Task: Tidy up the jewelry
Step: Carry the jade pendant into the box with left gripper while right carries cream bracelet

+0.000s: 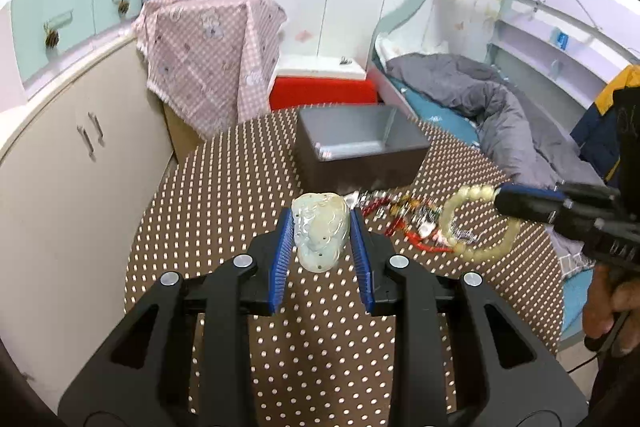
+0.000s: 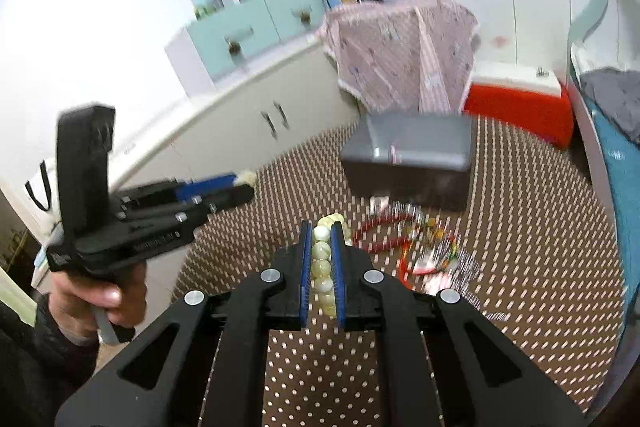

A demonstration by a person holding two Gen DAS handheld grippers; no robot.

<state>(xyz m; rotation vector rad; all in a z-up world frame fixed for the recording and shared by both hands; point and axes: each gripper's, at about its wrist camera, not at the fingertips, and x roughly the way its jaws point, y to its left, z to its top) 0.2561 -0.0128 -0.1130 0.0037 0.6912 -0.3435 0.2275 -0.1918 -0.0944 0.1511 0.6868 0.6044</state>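
My left gripper [image 1: 321,223] is shut on a pale green carved jade pendant [image 1: 319,235] and holds it above the dotted brown tablecloth [image 1: 320,347]. My right gripper [image 2: 322,231] is shut on a pale green bead bracelet [image 2: 324,263]; the bracelet also shows in the left wrist view [image 1: 476,227], hanging from the right gripper [image 1: 500,199]. A heap of red and mixed jewelry [image 1: 404,223] lies on the cloth in front of an open grey box [image 1: 360,151]. The heap [image 2: 420,243] and the box [image 2: 412,159] also show in the right wrist view.
A pink checked cloth [image 1: 212,55] covers something behind the table. A red and white box [image 1: 320,83] stands beyond the grey box. White cabinets [image 1: 72,155] run along the left. A bed with a grey quilt [image 1: 480,95] is at the right.
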